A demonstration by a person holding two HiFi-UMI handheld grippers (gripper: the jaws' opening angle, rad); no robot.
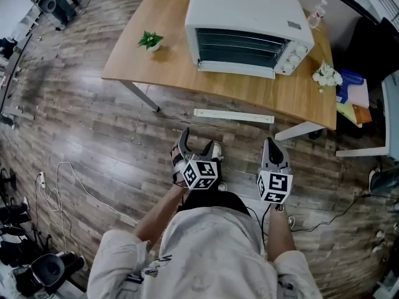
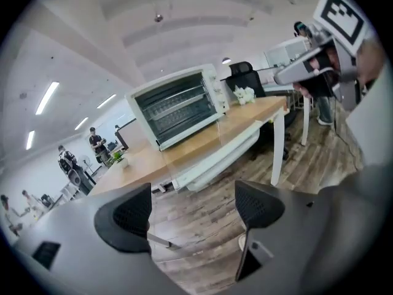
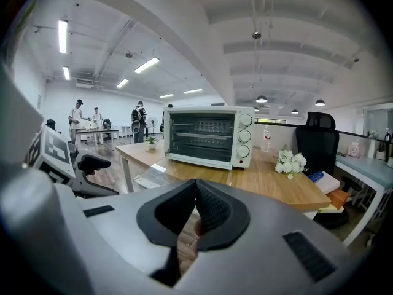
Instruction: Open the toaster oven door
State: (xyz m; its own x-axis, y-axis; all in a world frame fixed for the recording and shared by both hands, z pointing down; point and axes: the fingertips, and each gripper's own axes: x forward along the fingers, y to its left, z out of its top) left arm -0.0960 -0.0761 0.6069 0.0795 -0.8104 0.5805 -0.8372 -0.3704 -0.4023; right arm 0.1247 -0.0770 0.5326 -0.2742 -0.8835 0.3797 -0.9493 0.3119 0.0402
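Note:
A white toaster oven with a glass door, shut, stands on a wooden table; its knobs are on the right side. It also shows in the left gripper view and in the right gripper view. Both grippers are held close to the person's body, well short of the table. My left gripper is open with nothing between its jaws. My right gripper is shut and empty, its pads pressed together.
A small potted plant sits on the table's left part, white flowers and a water bottle at its right. A black office chair stands right of the table. Cables lie on the wooden floor. People stand far off.

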